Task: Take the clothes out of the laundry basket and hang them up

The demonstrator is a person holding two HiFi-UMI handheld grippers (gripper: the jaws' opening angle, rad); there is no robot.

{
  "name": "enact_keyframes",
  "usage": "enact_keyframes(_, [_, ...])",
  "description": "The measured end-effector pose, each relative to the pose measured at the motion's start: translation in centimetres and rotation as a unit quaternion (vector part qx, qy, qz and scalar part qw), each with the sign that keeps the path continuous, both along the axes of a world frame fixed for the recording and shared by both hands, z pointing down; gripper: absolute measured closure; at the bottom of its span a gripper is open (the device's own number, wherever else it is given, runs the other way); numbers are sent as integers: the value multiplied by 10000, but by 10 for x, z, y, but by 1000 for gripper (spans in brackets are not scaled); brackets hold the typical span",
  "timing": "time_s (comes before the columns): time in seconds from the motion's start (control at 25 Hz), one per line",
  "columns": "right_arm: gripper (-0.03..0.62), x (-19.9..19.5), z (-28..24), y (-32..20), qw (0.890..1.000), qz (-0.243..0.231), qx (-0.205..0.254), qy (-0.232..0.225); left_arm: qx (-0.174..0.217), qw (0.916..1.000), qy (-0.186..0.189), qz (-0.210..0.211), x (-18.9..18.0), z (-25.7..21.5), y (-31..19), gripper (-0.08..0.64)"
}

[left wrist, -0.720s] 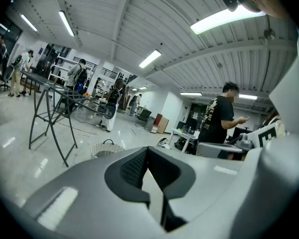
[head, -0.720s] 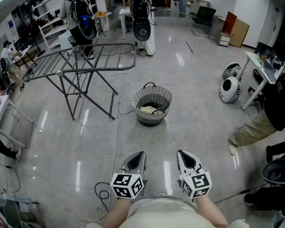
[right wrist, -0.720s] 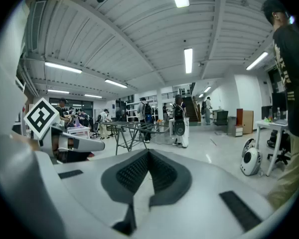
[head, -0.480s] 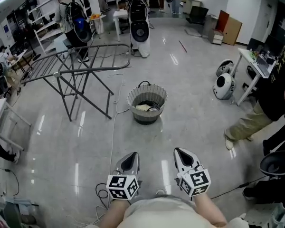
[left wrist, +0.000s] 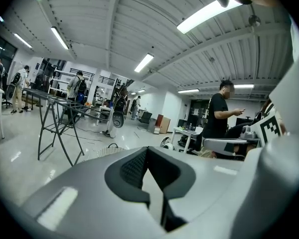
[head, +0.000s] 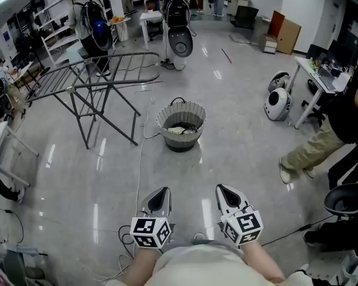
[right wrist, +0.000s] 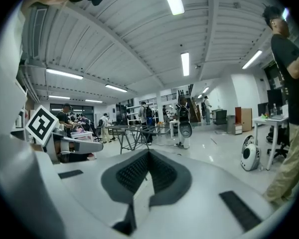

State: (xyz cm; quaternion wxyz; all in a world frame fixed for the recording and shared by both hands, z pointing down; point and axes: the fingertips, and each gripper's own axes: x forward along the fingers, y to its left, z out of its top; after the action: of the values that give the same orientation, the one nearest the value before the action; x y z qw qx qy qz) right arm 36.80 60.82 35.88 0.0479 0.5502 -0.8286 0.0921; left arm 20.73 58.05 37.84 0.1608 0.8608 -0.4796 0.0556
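Only a pale scrap of clothing (head: 178,130) shows inside the round, light-grey ribbed laundry basket (head: 198,114), which stands on the floor (head: 244,145) well ahead of the left gripper (head: 160,192) and right gripper (head: 222,189), both pressed together on nothing, beside a grey metal drying rack (head: 101,83).

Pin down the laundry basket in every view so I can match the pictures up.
Head view: the laundry basket stands on the floor just above centre.
Left gripper view: only its rim peeks over the left gripper, left of centre.
Right gripper view: not visible.
Shared landmark: the drying rack shows in all three views; in the head view it is left of the basket.
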Motion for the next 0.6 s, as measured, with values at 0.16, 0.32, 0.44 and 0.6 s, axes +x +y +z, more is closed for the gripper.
enact_keyframes(0.16, [592, 12, 2, 1, 10000, -15, -37, -70, 16, 10000, 52, 63, 11, 0, 1, 548])
enact_keyframes(0.32, [591, 24, 5, -1, 9999, 24, -83, -61, -41, 9999, 161, 47, 19, 2, 0, 540])
enact_keyframes(0.44, [557, 28, 5, -4, 9999, -22, -69, -125, -85, 9999, 124, 11, 23, 7, -2, 465])
enact_keyframes(0.6, [453, 34, 4, -11, 9997, -86, -88, -212, -58, 10000, -5, 60, 32, 9, -7, 402])
